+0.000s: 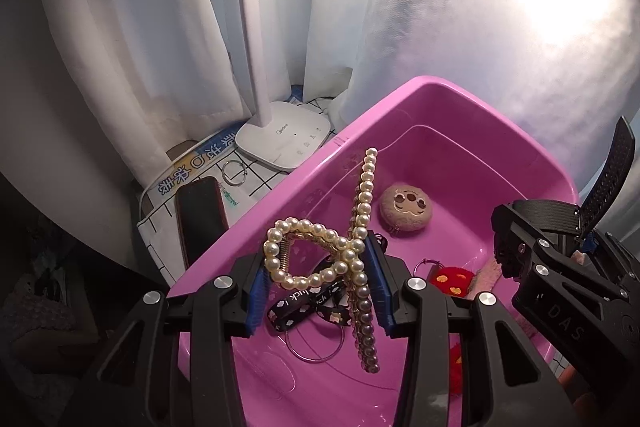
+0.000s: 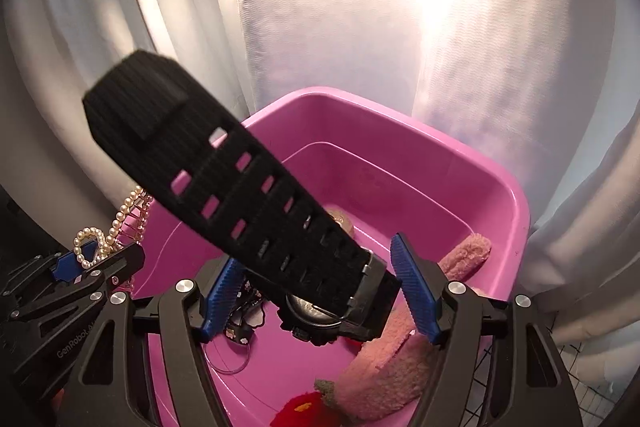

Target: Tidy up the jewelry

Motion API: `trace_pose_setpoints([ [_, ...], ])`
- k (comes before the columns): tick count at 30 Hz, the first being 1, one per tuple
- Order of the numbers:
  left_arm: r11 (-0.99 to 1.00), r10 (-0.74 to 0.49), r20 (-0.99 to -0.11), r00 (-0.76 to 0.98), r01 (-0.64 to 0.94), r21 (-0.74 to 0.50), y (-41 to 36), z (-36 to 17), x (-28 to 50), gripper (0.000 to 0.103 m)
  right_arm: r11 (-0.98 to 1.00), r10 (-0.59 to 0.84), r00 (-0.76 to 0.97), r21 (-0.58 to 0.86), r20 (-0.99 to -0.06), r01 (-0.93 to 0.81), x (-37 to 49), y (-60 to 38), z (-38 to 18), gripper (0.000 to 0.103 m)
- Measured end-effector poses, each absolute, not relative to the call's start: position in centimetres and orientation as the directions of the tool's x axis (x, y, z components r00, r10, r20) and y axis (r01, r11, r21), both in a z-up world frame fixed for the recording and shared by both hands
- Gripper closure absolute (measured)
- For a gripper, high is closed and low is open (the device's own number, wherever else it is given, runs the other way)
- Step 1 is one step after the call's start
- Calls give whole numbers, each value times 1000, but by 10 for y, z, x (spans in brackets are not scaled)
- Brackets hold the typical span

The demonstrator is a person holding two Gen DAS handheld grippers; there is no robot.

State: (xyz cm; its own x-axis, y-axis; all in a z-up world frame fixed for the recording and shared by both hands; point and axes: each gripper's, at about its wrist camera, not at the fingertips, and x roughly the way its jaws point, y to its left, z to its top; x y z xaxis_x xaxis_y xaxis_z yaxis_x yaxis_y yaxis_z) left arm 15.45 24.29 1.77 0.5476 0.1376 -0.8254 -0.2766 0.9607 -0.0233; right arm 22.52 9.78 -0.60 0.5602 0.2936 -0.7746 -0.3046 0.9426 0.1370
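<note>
Your left gripper (image 1: 320, 291) is clamped on the pearl hair clip (image 1: 320, 255). The blue pads pinch the looped end, so the long pearl bar crosses between the jaws and sticks out at 12 and 6 o'clock. It hangs over the near-left part of the pink tub (image 1: 460, 95), not resting on anything.

Your right gripper (image 2: 320, 291) carries the black watch (image 2: 320, 311). The case sits between the jaws, and the perforated strap (image 2: 224, 167) juts up toward 10 o'clock, blocking much of that view. Pad contact on the case is hard to see; my read is a grip across the case with the jaws fairly wide. The watch is also over the tub, toward its right side.

Likely reason for both holds: each piece is pinched at its stiffest part, so it carries without swinging and drops clean into the tub.

Tub contents in the left wrist view:
- round plush charm (image 1: 405, 211) at 1 o'clock from the clip
- black printed ribbon (image 1: 308, 303) with a thin metal ring (image 1: 316, 347) under the jaws
- red embroidered piece (image 1: 450, 281) at 3 o'clock
- pink fuzzy band (image 2: 400, 355) along the right wall, clearer in the right wrist view

Outside the tub, at 10 o'clock: lamp base (image 1: 284, 141), phone (image 1: 200, 223), and a loose ring (image 1: 233, 172) on gridded cloth.
</note>
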Motion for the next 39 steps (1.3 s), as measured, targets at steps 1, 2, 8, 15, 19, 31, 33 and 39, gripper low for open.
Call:
trace_pose_setpoints([
  [1, 960, 138, -826, 547, -277, -24, 243, 18, 154, 61, 944, 288, 567, 131, -772, -302, 229, 101, -5, 34],
  [2, 960, 139, -824, 550, -278, -24, 243, 18, 153, 61, 945, 284, 570, 125, -771, -301, 226, 103, -1, 34],
  [8, 953, 185, -789, 586, -303, -2, 245, 33, 144, 22, 946, 288, 572, 138, -768, -292, 212, 90, 11, 34],
  [15, 949, 197, -782, 591, -316, 0, 247, 44, 138, 11, 951, 287, 572, 155, -769, -269, 193, 74, 39, 34],
  [19, 948, 196, -788, 583, -318, 1, 245, 45, 133, 9, 955, 277, 578, 151, -767, -257, 186, 69, 42, 34],
  [31, 948, 181, -797, 576, -319, -16, 239, 49, 119, 8, 963, 246, 587, 128, -771, -235, 171, 61, 42, 34],
  [33, 949, 178, -795, 580, -316, -18, 238, 50, 118, 8, 965, 241, 588, 127, -772, -230, 169, 58, 42, 34],
  [39, 952, 169, -795, 583, -306, -22, 234, 51, 116, 8, 970, 227, 591, 123, -774, -212, 163, 51, 43, 34],
])
